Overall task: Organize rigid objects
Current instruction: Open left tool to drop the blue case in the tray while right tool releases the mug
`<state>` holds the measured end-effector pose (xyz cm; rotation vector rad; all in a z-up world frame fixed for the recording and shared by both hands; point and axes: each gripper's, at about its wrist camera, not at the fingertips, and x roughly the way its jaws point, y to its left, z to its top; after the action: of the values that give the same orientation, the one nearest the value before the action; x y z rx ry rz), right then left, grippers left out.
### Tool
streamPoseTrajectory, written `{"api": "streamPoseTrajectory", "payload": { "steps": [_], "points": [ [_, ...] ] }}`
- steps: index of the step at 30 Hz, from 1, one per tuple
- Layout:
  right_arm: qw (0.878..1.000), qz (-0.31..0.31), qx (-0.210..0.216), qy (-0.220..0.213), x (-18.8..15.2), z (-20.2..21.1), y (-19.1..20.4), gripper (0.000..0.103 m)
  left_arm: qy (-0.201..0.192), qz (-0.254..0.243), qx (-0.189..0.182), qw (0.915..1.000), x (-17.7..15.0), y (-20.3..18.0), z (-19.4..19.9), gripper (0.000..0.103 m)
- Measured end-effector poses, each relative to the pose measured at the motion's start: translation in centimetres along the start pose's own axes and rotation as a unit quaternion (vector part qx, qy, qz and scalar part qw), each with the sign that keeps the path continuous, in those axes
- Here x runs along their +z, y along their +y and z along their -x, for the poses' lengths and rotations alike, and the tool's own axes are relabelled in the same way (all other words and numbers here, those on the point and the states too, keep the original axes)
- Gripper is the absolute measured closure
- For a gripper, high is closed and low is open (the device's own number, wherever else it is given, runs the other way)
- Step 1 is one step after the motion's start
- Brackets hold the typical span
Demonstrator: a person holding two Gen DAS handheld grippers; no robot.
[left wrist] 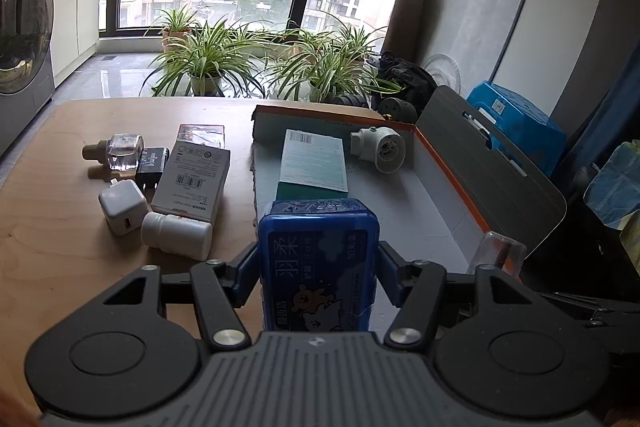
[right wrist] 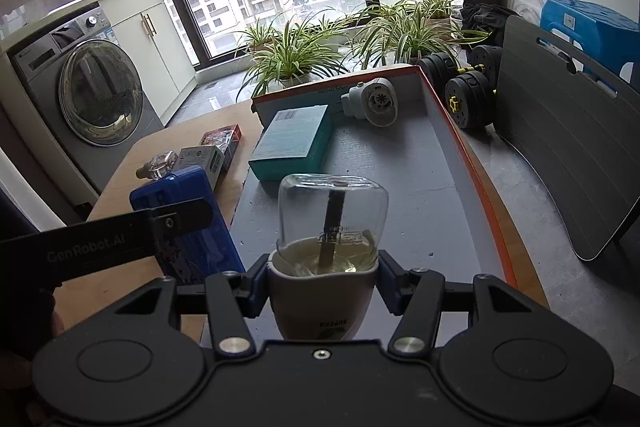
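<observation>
Both grippers are loaded over the near end of the orange-rimmed tray [left wrist: 452,183]: the left gripper [left wrist: 318,267] clamps the blue plastic case [left wrist: 318,267], the right gripper [right wrist: 322,267] squeezes the liquid-filled bottle [right wrist: 332,223]. Side by side like this they could knock together, and that smooth bottle might slip and tip toward the teal box [right wrist: 294,141]

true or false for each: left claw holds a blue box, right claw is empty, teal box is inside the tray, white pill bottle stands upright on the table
1. The left claw holds a blue box. True.
2. The right claw is empty. False: it is shut on a clear-topped bottle.
3. The teal box lies inside the tray. True.
4. The white pill bottle stands upright on the table. False: it lies on its side.
</observation>
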<state>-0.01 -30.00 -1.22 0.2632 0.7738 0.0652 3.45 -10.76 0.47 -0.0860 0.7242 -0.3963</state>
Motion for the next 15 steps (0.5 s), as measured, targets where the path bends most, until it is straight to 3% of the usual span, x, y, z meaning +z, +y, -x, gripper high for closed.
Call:
{"api": "streamPoseTrajectory", "payload": {
  "steps": [4,10,12,15],
  "points": [
    [1.000,-0.005,0.019,0.011,-0.2,-0.6,0.4,0.037,0.004,-0.004,0.002,1.0000,0.3,0.1,-0.6,0.041],
    [0.990,-0.060,0.108,0.062,-0.1,-2.3,-0.2,0.034,0.006,-0.009,0.009,0.9999,1.3,0.4,-1.8,0.041],
    [0.994,-0.056,0.075,0.049,-0.2,-2.2,-0.3,0.021,0.010,-0.006,0.004,0.9999,1.7,0.5,-2.3,0.041],
    [1.000,-0.018,-0.008,0.009,0.1,-1.2,-0.3,0.019,0.013,-0.014,0.003,0.9998,2.0,0.2,-3.0,0.041]
  ]
}}
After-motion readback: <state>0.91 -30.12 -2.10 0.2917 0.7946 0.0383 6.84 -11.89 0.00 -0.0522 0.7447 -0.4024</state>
